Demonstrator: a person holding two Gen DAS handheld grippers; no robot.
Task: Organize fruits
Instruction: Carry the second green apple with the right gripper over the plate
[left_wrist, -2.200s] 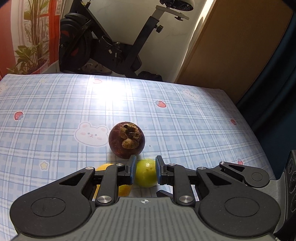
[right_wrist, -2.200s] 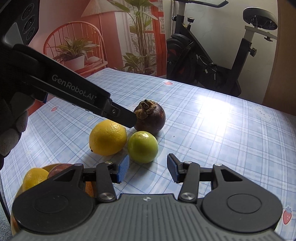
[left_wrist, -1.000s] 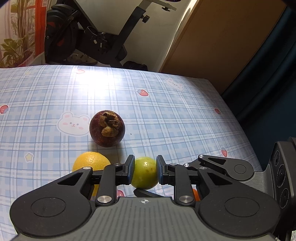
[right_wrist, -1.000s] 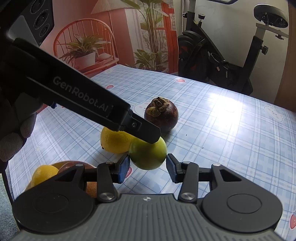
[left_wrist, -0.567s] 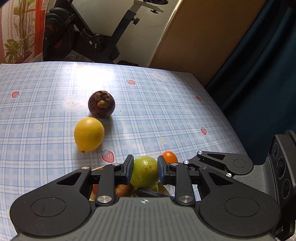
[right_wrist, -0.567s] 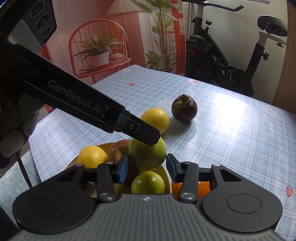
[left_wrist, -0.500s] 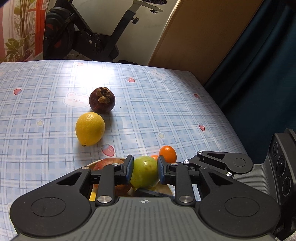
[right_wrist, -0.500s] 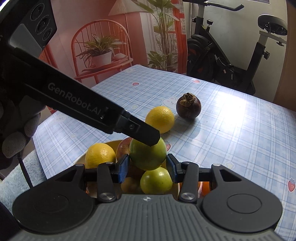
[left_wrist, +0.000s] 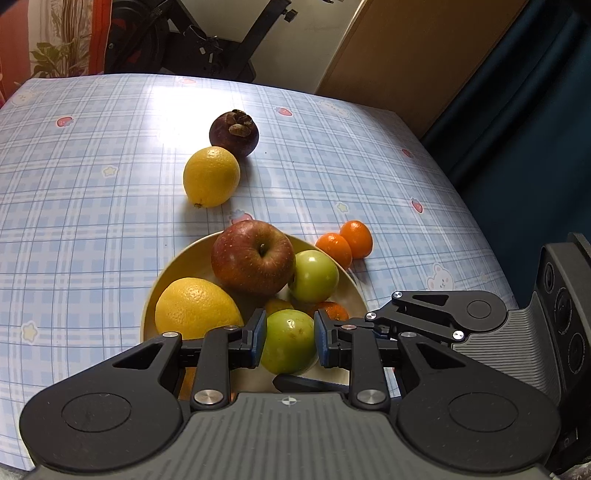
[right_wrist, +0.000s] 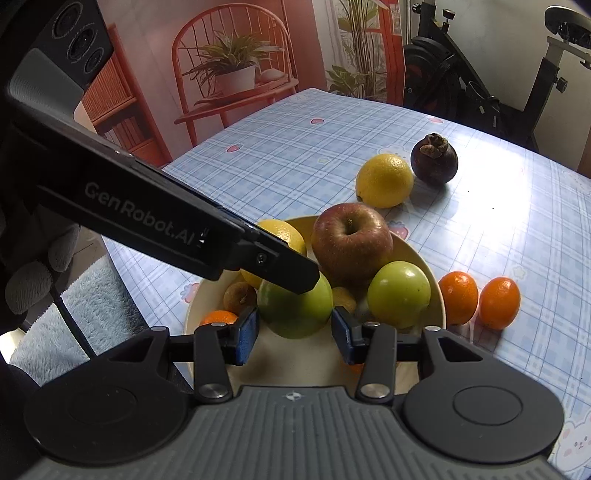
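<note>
Nearby, left gripper (left_wrist: 289, 341) tight on green fruit (left_wrist: 289, 341) over bowl (left_wrist: 173, 267); right gripper (right_wrist: 294, 334) empty, part-open.

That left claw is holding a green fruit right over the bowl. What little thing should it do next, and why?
Probably lower it a touch and let go. The left gripper grips the green fruit over the yellow bowl, just above a bare patch of the bowl nearest the camera. The apple and other fruit fill the far side, so a gentle release should settle it there.

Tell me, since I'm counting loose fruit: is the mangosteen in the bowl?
No, the mangosteen sits on the table beyond the bowl.
</note>
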